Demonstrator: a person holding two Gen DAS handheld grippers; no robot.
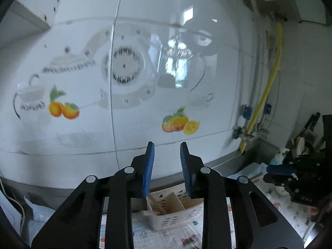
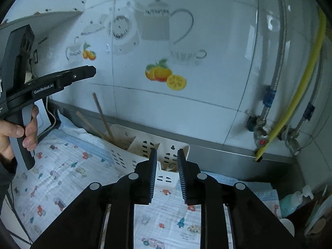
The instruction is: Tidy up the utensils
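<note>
A white slotted utensil basket [image 2: 145, 151] stands on the patterned cloth against the tiled wall. Wooden chopsticks [image 2: 102, 117] stick up from its left compartment. In the left wrist view the basket [image 1: 176, 215] sits below my left gripper [image 1: 167, 166], with wooden utensils [image 1: 166, 204] inside. My left gripper is open and empty, held above the basket. My right gripper [image 2: 166, 174] is open and empty, just in front of the basket's right end. The left gripper's body also shows in the right wrist view [image 2: 62, 78], held by a hand.
A cloth with cartoon prints [image 2: 62, 178] covers the counter. A yellow hose [image 2: 294, 95] and valves run down the wall at right. A teal soap bottle [image 2: 294, 201] stands at far right. A steel ledge [image 2: 207, 143] runs behind the basket.
</note>
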